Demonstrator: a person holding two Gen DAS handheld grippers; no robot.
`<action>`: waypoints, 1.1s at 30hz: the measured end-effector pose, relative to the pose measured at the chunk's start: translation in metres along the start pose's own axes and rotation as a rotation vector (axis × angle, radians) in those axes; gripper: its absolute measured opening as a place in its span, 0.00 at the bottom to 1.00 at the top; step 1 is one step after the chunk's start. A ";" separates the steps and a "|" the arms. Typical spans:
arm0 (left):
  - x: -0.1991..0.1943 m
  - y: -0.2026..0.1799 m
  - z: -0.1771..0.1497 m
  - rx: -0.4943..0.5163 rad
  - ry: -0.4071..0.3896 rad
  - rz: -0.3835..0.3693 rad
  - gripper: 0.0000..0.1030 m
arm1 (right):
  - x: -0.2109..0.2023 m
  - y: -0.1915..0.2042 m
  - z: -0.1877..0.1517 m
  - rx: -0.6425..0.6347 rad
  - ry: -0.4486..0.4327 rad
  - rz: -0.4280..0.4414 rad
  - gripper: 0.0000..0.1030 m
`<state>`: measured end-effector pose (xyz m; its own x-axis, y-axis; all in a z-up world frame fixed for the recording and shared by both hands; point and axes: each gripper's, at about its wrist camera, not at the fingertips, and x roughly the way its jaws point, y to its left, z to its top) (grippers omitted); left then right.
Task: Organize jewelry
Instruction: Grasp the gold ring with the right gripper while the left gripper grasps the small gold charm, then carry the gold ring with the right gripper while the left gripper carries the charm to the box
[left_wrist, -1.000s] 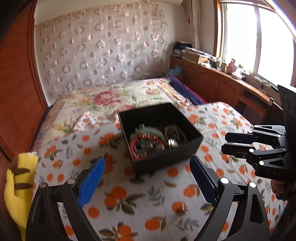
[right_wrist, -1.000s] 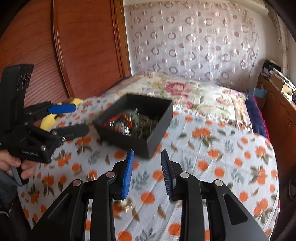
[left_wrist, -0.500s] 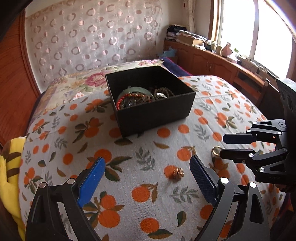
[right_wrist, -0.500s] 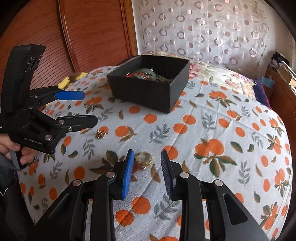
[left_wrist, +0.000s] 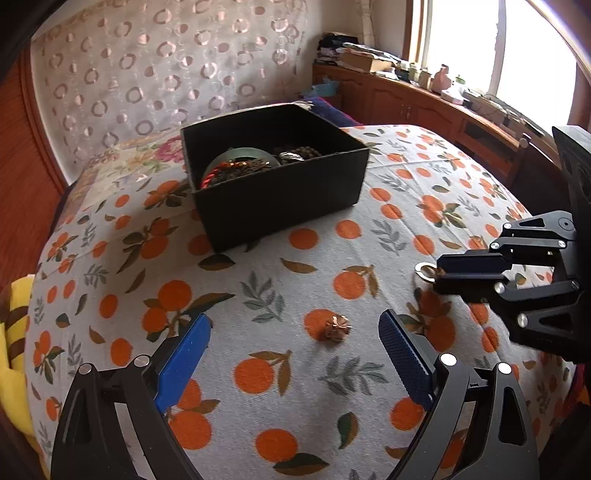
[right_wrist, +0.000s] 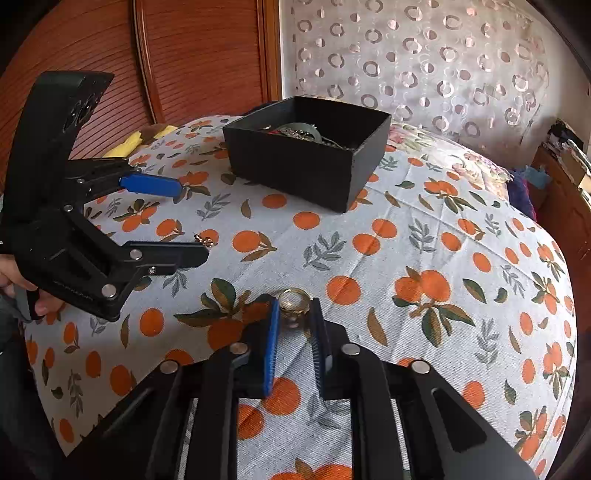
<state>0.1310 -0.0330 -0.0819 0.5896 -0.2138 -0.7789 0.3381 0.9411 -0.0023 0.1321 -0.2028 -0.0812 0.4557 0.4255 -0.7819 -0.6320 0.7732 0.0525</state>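
On a bed (right_wrist: 424, 236) spread with an orange-print cloth, the right claw (right_wrist: 295, 314), its jaws just drawn in, clasps a gold ring (right_wrist: 293, 301) at its fingertips, the ring resting on the cloth. The left claw (left_wrist: 291, 332) stands wide, released, a small bronze ornament (left_wrist: 335, 328) lying on the cloth between its fingers, touching neither. A black box (left_wrist: 280, 199) of jewelry sits well beyond both, open cloth in between.
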 end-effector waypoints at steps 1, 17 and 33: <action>-0.001 -0.001 0.000 0.003 -0.002 -0.002 0.86 | -0.001 -0.001 0.000 0.005 -0.001 0.001 0.12; -0.002 -0.014 0.003 0.002 -0.009 -0.056 0.19 | -0.009 -0.008 0.001 0.019 -0.026 0.007 0.11; -0.015 0.003 0.009 -0.055 -0.055 -0.063 0.04 | -0.013 -0.008 0.017 0.004 -0.061 0.007 0.11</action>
<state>0.1300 -0.0294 -0.0650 0.6085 -0.2855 -0.7404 0.3360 0.9380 -0.0855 0.1420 -0.2068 -0.0611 0.4885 0.4589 -0.7422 -0.6330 0.7718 0.0606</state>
